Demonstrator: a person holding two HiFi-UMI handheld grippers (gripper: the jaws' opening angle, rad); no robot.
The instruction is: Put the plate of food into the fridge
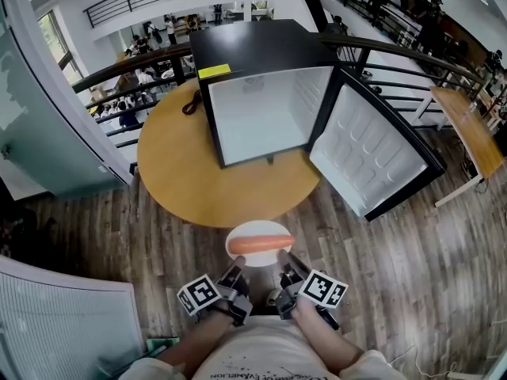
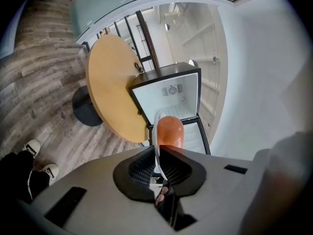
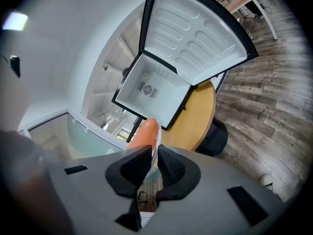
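A white plate (image 1: 257, 233) carrying an orange sausage (image 1: 261, 244) is held in the air in front of me, short of the round wooden table (image 1: 182, 172). My left gripper (image 1: 236, 278) is shut on the plate's near left rim, and my right gripper (image 1: 287, 276) is shut on its near right rim. In the left gripper view the plate rim (image 2: 155, 131) runs edge-on between the jaws with the sausage (image 2: 169, 131) beyond. The right gripper view shows the same rim (image 3: 155, 146) and sausage (image 3: 144, 132). The black mini fridge (image 1: 261, 93) stands on the table, its door (image 1: 372, 153) swung open to the right, its white inside bare.
A black railing (image 1: 135, 66) curves behind the table, with a drop to a lower floor beyond. A wooden desk (image 1: 471, 129) stands far right. A black cable (image 1: 191, 103) lies on the table left of the fridge. Wood-plank floor lies between me and the table.
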